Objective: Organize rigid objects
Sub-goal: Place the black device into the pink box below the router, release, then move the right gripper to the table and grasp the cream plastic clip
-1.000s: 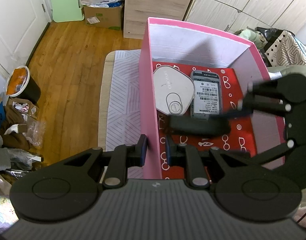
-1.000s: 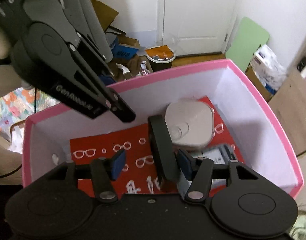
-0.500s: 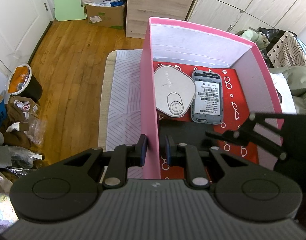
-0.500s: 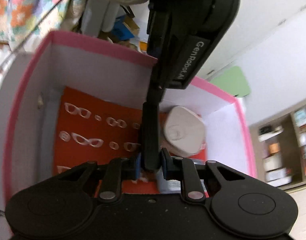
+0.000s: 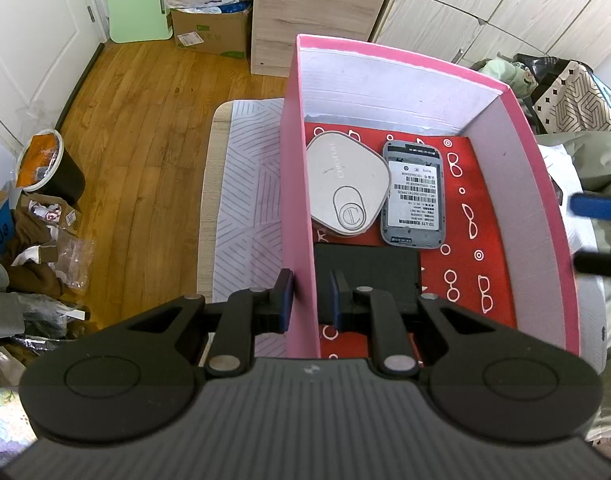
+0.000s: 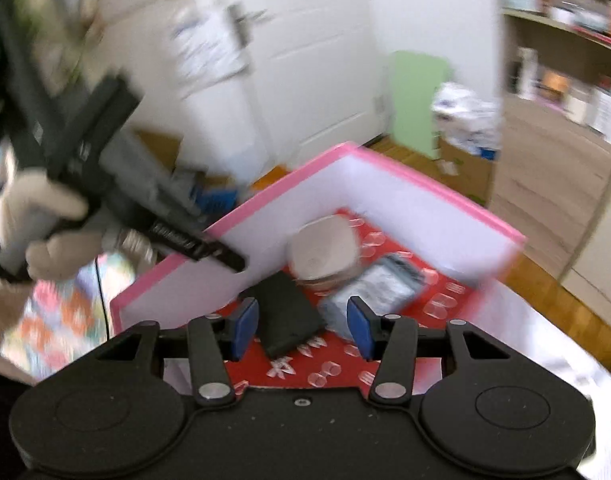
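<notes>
left gripper (image 5: 309,298): clamped on pink box (image 5: 295,184) wall
right gripper (image 6: 302,328): jaws opening, nothing between
black case (image 5: 365,268): lay flat in box

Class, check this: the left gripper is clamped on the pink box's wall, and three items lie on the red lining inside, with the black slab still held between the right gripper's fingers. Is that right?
One detail is wrong. The black slab lies flat on the red lining, free of the right gripper, whose jaws are opening with nothing pressed between them, as the right wrist view shows. The left gripper does clamp the pink box wall, and three items lie inside.
</notes>
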The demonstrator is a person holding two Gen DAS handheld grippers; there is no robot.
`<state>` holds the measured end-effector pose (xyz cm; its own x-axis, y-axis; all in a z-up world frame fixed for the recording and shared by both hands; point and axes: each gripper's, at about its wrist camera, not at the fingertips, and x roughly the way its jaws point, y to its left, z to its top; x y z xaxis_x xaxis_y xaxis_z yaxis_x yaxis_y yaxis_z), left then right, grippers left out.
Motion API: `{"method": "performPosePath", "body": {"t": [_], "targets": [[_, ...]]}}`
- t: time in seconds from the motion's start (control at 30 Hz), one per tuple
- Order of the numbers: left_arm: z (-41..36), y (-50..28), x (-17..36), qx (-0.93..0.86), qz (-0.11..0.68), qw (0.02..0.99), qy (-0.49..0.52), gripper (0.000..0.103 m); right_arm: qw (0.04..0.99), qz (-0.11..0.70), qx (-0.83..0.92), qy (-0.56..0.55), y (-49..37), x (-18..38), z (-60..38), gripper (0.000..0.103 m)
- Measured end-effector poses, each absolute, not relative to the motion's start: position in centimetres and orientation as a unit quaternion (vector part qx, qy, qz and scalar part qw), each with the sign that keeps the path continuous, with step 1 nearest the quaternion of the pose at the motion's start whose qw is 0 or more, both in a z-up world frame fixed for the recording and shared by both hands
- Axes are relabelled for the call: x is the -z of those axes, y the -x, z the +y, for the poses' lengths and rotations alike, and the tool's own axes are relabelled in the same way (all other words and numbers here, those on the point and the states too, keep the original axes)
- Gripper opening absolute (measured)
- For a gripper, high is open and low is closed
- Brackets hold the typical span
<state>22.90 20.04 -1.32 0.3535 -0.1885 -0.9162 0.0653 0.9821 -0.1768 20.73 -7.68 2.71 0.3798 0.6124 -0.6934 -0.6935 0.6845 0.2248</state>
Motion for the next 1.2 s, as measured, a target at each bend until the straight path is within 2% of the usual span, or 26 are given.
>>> {"method": "performPosePath", "body": {"t": [0.1, 0.37, 0.63, 0.87, 1.03, 1.07, 1.1, 1.2], "targets": [[20.3, -22.9, 1.4, 0.077, 0.562, 0.821, 0.064, 0.016, 0.857, 0.391, -0.334, 0.035, -19.7, -2.5, -11.6, 0.055], [20.2, -22.5, 1.4, 0.069, 0.559, 0.824, 0.066, 0.016, 0.888, 0.419, -0.185, 0.033, -19.3, 2.2, -18.0, 0.056], [19.9, -22.6, 1.3, 0.065, 0.56, 0.823, 0.063, 0.018, 0.891, 0.435, -0.127, 0.023, -16.5, 5.9, -19.8, 0.066], [19.8, -22.7, 1.4, 0.064, 0.561, 0.823, 0.06, 0.018, 0.885, 0.447, -0.12, -0.053, -15.8, 8.3, -20.5, 0.066], [19.8, -22.7, 1.4, 0.065, 0.56, 0.823, 0.064, 0.019, 0.898, 0.43, -0.084, -0.036, -16.4, 9.6, -19.2, 0.067], [19.9, -22.7, 1.3, 0.065, 0.56, 0.823, 0.065, 0.019, 0.9, 0.428, -0.079, -0.032, -16.5, 9.9, -19.2, 0.065], [19.9, -22.8, 1.3, 0.065, 0.56, 0.823, 0.066, 0.019, 0.9, 0.428, -0.076, -0.028, -16.6, 10.0, -19.2, 0.06], [19.9, -22.7, 1.3, 0.065, 0.56, 0.823, 0.066, 0.019, 0.903, 0.421, -0.079, -0.026, -16.4, 9.6, -19.5, 0.059]]}}
